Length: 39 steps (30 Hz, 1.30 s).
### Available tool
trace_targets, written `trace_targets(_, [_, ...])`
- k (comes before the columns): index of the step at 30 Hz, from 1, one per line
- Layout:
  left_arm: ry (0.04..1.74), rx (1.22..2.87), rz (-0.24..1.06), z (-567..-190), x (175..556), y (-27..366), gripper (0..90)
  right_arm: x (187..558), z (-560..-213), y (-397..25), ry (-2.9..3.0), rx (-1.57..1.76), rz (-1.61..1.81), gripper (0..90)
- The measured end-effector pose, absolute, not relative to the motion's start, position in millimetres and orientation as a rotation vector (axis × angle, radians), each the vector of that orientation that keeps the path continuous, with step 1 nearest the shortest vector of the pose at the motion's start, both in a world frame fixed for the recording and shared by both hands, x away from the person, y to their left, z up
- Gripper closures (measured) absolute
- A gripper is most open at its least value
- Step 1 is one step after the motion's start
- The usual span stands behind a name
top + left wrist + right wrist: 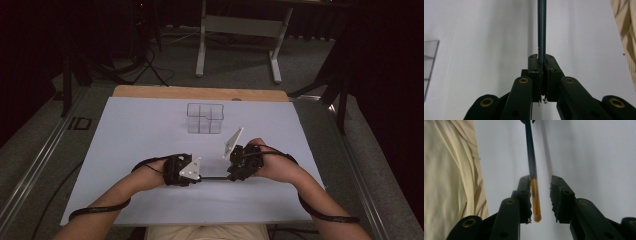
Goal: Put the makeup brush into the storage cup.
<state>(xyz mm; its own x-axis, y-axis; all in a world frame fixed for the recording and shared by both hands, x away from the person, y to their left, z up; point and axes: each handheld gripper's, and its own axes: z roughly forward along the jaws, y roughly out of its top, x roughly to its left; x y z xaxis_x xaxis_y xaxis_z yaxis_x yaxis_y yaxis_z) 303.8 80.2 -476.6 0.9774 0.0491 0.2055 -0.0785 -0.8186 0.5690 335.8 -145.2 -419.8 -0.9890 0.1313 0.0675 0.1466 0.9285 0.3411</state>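
A thin dark stick with a yellow end [215, 178] spans the gap between my two grippers, low over the white sheet [150, 130]. My left gripper [200, 177] is shut on the dark end; in the left gripper view the stick [541, 30] runs straight out from the closed jaws of that gripper [541, 62]. My right gripper [231, 177] faces it and stands open. In the right gripper view the yellow end [535, 200] lies between the spread jaws of that gripper [541, 181], close against the left pad, with a clear gap on the right.
A clear plastic box with compartments [204, 118] stands at the middle back of the sheet and shows again at an edge [429, 65]. The wooden table edge [200, 92] lies behind it. The person's cream clothing [449, 170] is close by the grippers.
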Motion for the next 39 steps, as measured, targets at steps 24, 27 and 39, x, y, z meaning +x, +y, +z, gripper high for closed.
trace_targets(24, [0.033,2.420,0.282,-477.0,300.1,100.6,86.1,326.9,-418.9,-157.8,-3.034,-0.220,-0.726,72.0])
trace_targets(27, [0.037,2.418,0.276,-477.5,299.9,98.7,86.1,327.9,-420.3,-155.5,-3.032,-0.209,-0.713,73.8])
trace_targets(39, [0.007,2.441,0.278,-480.7,300.6,94.3,85.8,330.2,-425.7,-148.8,-2.999,-0.175,-0.583,83.5])
